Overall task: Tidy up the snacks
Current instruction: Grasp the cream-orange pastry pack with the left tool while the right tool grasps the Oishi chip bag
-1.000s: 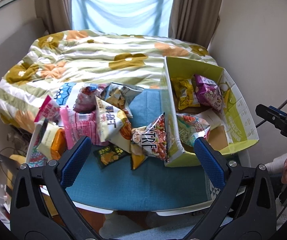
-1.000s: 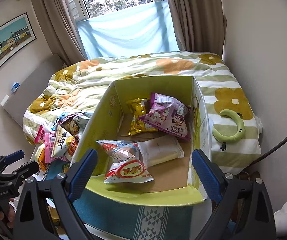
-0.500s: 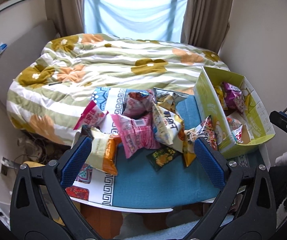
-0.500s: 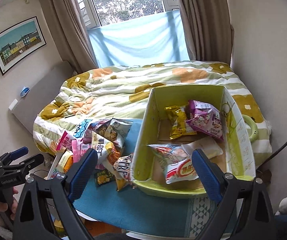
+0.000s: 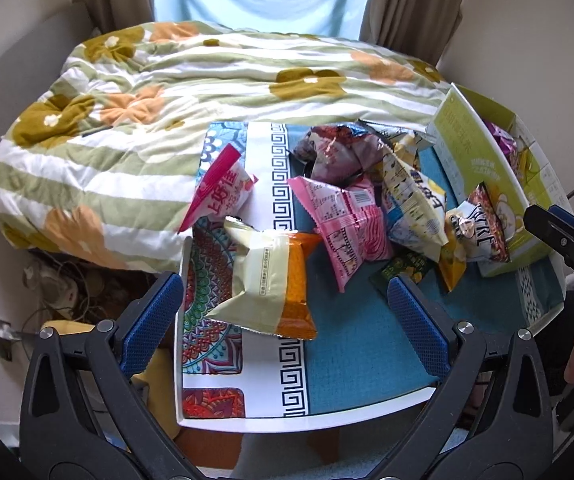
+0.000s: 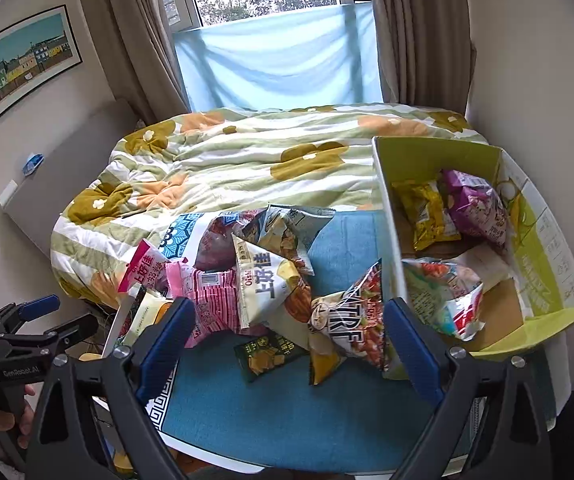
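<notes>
The left hand-held gripper (image 5: pixel 283 314) is held with its jaws spread wide and empty over the near left part of the tabletop (image 5: pixel 351 360); a cream-and-orange snack bag (image 5: pixel 265 284) lies just beyond and between its fingers. Further right, a heap of snack bags (image 6: pixel 255 280) is piled mid-table. The right hand-held gripper (image 6: pixel 287 338) is likewise parted and empty, with a striped bag (image 6: pixel 351 326) seen between its fingers, leaning on the green box (image 6: pixel 543 264) at far right.
</notes>
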### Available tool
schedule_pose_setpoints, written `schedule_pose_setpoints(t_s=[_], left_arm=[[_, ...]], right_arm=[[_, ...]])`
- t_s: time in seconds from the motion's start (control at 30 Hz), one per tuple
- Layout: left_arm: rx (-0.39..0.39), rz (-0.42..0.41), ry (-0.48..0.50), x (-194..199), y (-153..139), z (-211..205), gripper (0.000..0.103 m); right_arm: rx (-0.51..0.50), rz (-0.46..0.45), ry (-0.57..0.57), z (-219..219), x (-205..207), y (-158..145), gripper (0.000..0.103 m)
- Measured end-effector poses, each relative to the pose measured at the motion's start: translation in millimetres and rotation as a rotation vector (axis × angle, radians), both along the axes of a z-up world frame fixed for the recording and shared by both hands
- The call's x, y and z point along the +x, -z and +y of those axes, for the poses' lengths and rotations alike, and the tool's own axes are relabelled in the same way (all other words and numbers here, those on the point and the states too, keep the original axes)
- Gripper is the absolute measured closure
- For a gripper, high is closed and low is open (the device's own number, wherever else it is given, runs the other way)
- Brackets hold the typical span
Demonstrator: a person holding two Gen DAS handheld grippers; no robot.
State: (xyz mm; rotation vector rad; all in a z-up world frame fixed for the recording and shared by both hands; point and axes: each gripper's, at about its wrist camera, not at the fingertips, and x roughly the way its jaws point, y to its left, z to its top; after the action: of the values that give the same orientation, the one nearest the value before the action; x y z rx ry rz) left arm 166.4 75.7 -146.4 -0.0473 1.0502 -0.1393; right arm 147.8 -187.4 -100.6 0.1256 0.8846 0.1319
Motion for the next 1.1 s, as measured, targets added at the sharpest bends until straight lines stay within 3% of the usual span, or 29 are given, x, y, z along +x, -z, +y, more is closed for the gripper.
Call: schedule_pose_setpoints(t_s=[0.23, 0.43, 0.6, 0.7, 0.83, 0.9, 1.1], left_arm=[[-0.044, 0.091, 0.011, 24, 50, 12, 0.002], [-0.017, 0.127, 0.031, 41, 89, 8, 0.002], [-0.022, 0.150, 0.039, 49, 111, 6, 0.012], [-0.019, 0.170, 0.037, 54, 119, 6, 0.024], [-0.016, 0.166, 0.047, 58, 123, 6, 0.026], [-0.015, 0.168, 0.058, 60, 124, 3, 0.033], [0.014, 0.155, 0.080, 59, 123, -2, 0.040]], right_arm=[[-0.056, 0.033, 0.027, 35, 26, 39, 0.009], [-0.084, 0.075, 0.026, 47, 52, 72, 0.009], [-0.122, 0.089, 0.027, 53, 68, 89, 0.009], [-0.118, 0.103, 0.026, 54, 75, 100, 0.009], [-0.135, 0.106, 0.024, 55, 79, 106, 0.009], [-0.140, 0.104, 0.027, 53, 81, 107, 0.009], [-0.154, 0.122, 0.021, 50, 90, 114, 0.009]])
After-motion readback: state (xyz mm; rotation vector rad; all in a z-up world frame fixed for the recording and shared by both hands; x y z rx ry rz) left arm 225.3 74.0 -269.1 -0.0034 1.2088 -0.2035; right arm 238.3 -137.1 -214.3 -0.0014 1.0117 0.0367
